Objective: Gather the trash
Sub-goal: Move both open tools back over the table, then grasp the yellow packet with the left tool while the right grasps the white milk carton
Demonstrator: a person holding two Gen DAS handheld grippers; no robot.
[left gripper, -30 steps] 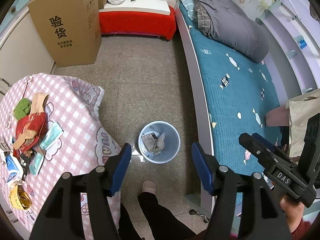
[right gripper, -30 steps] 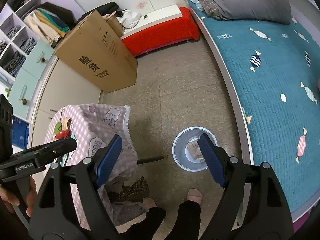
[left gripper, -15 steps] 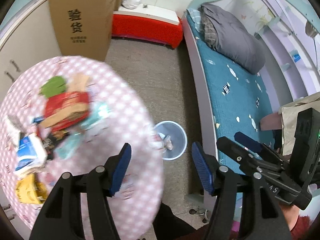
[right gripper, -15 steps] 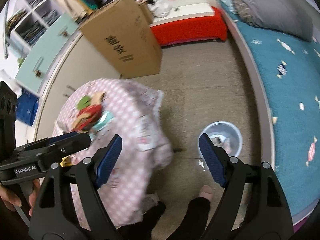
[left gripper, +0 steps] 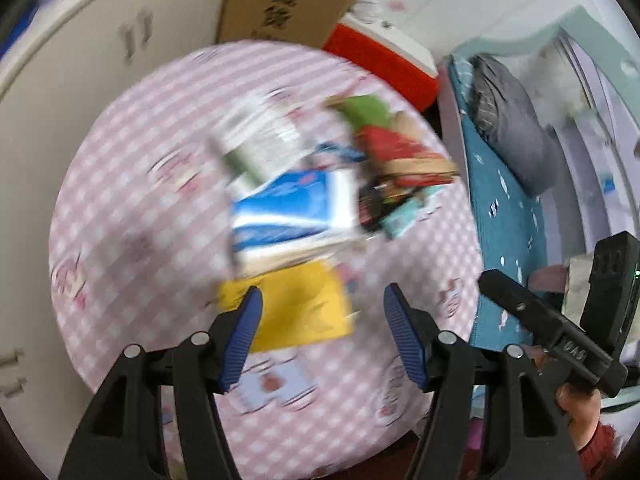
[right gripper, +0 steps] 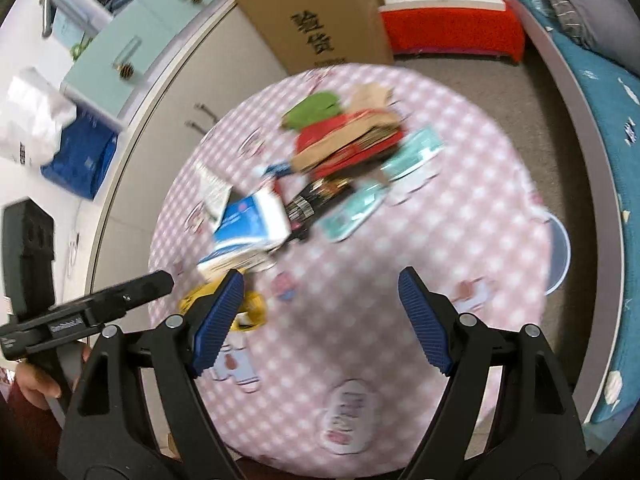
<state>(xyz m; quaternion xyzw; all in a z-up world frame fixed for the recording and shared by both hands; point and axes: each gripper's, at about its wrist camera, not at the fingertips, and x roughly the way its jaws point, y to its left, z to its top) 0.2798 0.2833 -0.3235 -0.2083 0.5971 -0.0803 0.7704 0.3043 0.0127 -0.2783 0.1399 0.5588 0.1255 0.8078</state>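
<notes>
1. Left gripper (left gripper: 322,334), jaws apart and empty, hovers above a yellow wrapper (left gripper: 300,312); right gripper (right gripper: 320,320) likewise agape.
2. Trash pile (right gripper: 320,168) sits mid-counter (right gripper: 460,240), blurred.
3. Best practice: steady first, pinch one wrapper edge, carry to bin (right gripper: 560,256) peeking beyond the counter.

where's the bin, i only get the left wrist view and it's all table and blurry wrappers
Observer: In the right wrist view, the bin shows as a sliver of rim past the table's edge, on the side toward the bed. The tablecloth hides most of it.
Operator: ok, is the right claw carrying anything
Observer: No. The right claw is open and empty, over bare cloth on the near part of the table.
</notes>
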